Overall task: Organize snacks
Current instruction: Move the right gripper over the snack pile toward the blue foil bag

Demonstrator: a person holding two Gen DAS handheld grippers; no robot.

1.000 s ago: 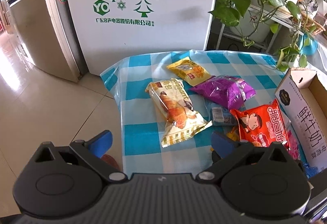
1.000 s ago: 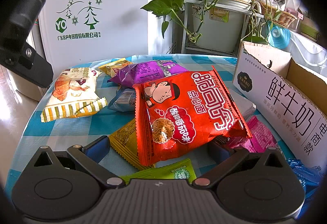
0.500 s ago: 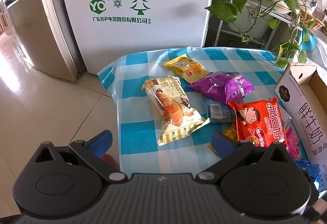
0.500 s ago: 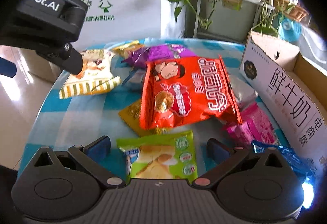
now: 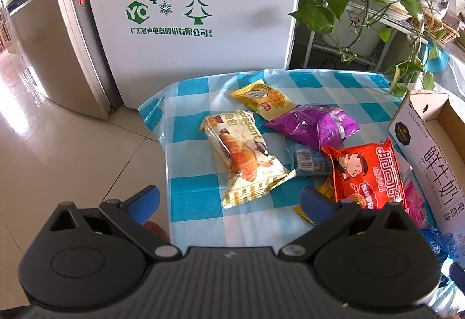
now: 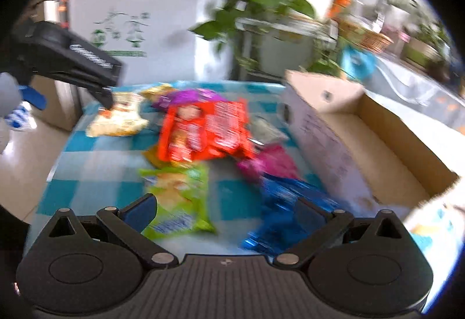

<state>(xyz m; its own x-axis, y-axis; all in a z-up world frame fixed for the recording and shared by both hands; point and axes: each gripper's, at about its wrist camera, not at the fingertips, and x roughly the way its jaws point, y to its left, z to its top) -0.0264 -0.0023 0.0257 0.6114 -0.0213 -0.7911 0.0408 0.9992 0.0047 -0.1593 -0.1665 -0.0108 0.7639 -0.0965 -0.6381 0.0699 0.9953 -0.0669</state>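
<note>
Several snack packs lie on a blue-checked tablecloth [image 5: 200, 204]. In the left wrist view I see a croissant pack [image 5: 244, 156], a yellow pack [image 5: 263, 99], a purple bag [image 5: 315, 124] and a red noodle bag [image 5: 367, 173]. My left gripper [image 5: 229, 202] hangs open above the table's near left part, empty. The right wrist view is blurred: a green pack [image 6: 177, 197] and a blue pack [image 6: 286, 205] lie just ahead of my open, empty right gripper [image 6: 226, 210], with the red noodle bag [image 6: 203, 130] beyond. An open cardboard box [image 6: 375, 141] stands at the right.
A white fridge [image 5: 203, 7] and a silver fridge door [image 5: 40, 37] stand behind the table. Potted vines on a rack [image 5: 366, 2] hang over the far right corner. Tiled floor [image 5: 58, 159] lies left of the table. The other gripper's body [image 6: 66, 57] shows at left in the right wrist view.
The right gripper has pulled back and swung right, bringing the green and blue packs and the box interior into view. The left gripper rose and backed off a little.
</note>
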